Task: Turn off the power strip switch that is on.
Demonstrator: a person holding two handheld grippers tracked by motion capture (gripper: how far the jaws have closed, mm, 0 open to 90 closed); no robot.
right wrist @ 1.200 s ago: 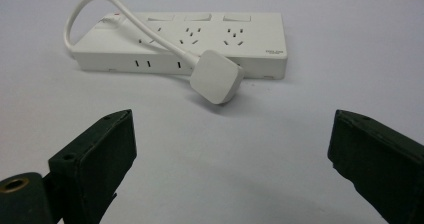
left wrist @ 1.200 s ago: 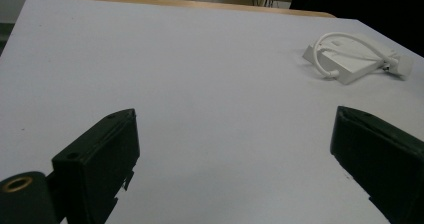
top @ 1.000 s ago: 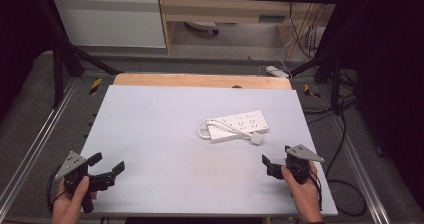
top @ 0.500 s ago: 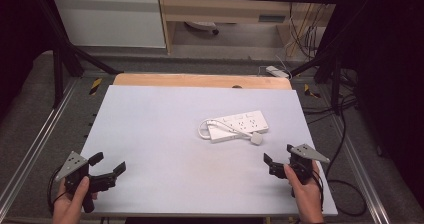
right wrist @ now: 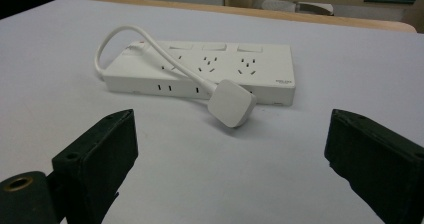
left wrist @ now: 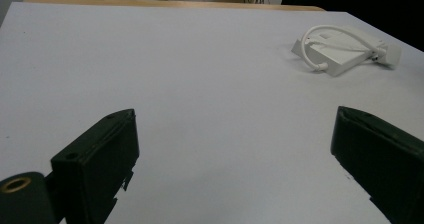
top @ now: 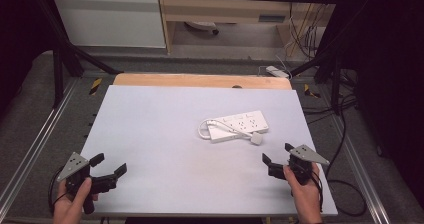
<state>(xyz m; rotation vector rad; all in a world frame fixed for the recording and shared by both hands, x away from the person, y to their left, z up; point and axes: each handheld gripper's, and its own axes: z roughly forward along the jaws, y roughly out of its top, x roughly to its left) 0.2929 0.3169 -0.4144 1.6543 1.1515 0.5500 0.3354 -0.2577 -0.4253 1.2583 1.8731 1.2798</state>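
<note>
While both claws sit low near the worktop's (top: 150,124) front edge, nothing is gripped yet, so this looks like the approach step, w/ the power strip (top: 239,126) as the thing being gone for. Strip lies flat on the worktop, right of centre, its white cord (right wrist: 150,46) looped off one end and back across the top, w/ the plug (right wrist: 231,103) resting at the near edge, touching or just beside the strip body; can't tell which.

Right claw (top: 276,156) is the closer one: jaws spread wide, empty, pointed at the strip, plug between them in the right gripper view but still a way ahead. Left claw (top: 109,166) is also wide open and empty, at the front-left corner, well apart from the strip, which sits far off at upper right in the left gripper view (left wrist: 345,49).

Next move, prob.: right claw goes fwd and slightly down to the plug or cord. Plug is small and lies tilted, so jaws need to line up across its flat sides before closing; a bad angle could just shove it along the smooth top. Left claw likely has to cross most of the worktop to steady the strip body, since it's light and will prob. slide if the cord gets tugged.
</note>
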